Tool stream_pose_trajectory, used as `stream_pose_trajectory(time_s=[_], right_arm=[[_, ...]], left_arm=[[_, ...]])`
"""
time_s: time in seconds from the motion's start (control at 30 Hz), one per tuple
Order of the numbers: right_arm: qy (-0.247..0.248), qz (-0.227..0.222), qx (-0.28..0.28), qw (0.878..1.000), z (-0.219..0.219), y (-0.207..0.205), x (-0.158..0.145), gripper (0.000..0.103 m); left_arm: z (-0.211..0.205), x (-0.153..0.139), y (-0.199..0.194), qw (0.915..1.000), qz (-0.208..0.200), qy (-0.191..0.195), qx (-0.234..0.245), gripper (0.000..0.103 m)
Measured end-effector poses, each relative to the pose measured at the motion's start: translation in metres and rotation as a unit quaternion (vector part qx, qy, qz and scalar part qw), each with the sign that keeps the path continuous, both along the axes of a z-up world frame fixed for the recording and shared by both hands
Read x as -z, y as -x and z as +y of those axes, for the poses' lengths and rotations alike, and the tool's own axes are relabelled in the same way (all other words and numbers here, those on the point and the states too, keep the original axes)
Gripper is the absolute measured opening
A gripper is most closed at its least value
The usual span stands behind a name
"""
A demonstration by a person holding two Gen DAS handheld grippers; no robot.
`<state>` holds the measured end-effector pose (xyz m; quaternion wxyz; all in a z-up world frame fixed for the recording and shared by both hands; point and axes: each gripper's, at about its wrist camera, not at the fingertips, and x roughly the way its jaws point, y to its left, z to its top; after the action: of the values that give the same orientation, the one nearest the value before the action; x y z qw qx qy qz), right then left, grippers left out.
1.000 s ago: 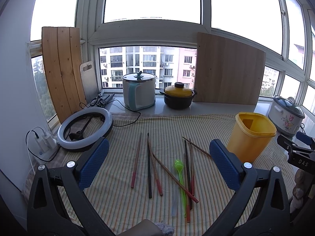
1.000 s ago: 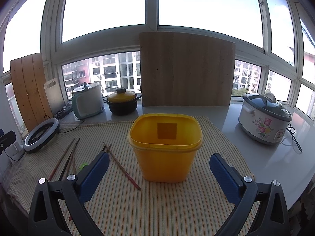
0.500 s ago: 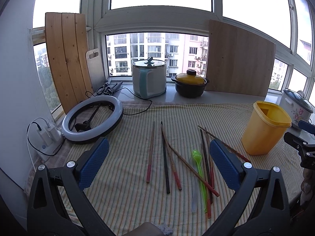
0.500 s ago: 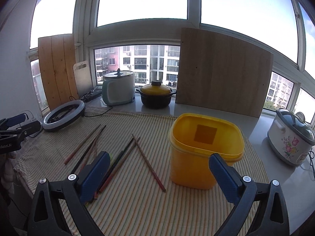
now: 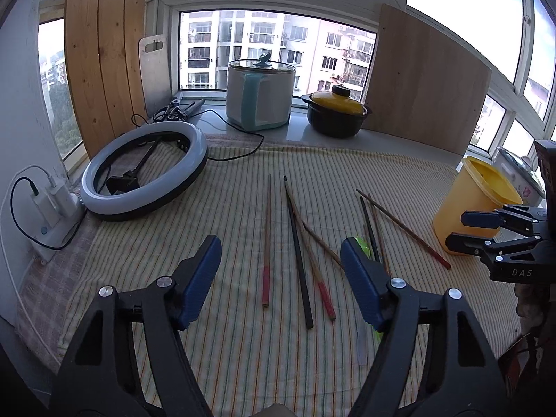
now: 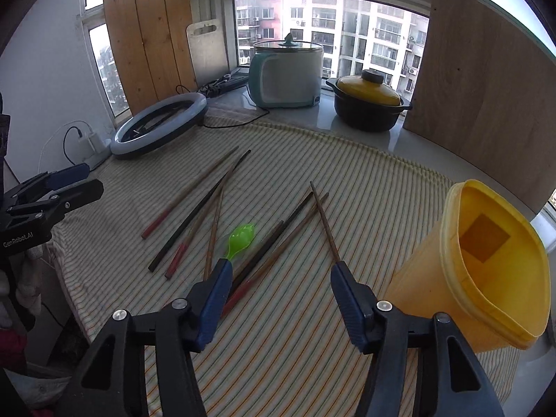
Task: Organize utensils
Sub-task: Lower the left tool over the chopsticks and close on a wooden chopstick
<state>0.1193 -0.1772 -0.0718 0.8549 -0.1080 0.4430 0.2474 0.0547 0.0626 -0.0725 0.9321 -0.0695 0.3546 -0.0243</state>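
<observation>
Yellow tub (image 6: pixel 486 271): upright at the right on the striped cloth (image 6: pixel 365 191); no utensil seen inside.
Chopsticks (image 5: pixel 295 243): scattered loose mid-table, left of the tub.
Green spoon (image 6: pixel 239 238): among the chopsticks.
Left gripper (image 5: pixel 280 283): fingers wide apart, holding nothing, above the chopsticks.
Right gripper (image 6: pixel 279 304): fingers spread, holding nothing.

Each camera looks forward and down from its gripper, near the cloth (image 5: pixel 226 208). Both see the chopsticks (image 6: pixel 194 187) and pots (image 5: pixel 259 95).
</observation>
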Motion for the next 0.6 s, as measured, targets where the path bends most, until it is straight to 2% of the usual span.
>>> stream_pose_trajectory(time_s=[0.07, 0.1, 0.27, 0.43, 0.6], right_arm=[[0.010, 0.025, 0.006, 1.000, 0.001, -0.018, 0.008, 0.048], [0.019, 0.038, 0.010, 0.999, 0.001, -0.027, 0.011, 0.042], [0.064, 0.072, 0.004, 0.995, 0.011, -0.059, 0.028, 0.034], [0.097, 0.100, 0.008, 0.990, 0.021, -0.083, 0.049, 0.030], [0.120, 0.102, 0.015, 0.987, 0.028, -0.092, 0.061, 0.029]], left_arm=[[0.002, 0.005, -0.008, 0.9998, 0.013, 0.009, 0.008, 0.059], [0.003, 0.008, -0.012, 0.9996, 0.020, 0.016, 0.014, 0.057], [0.007, 0.024, -0.033, 0.9970, 0.055, 0.047, 0.029, 0.044], [0.010, 0.038, -0.056, 0.9944, 0.082, 0.053, 0.041, 0.032], [0.018, 0.051, -0.082, 0.9908, 0.112, 0.062, 0.045, 0.029]])
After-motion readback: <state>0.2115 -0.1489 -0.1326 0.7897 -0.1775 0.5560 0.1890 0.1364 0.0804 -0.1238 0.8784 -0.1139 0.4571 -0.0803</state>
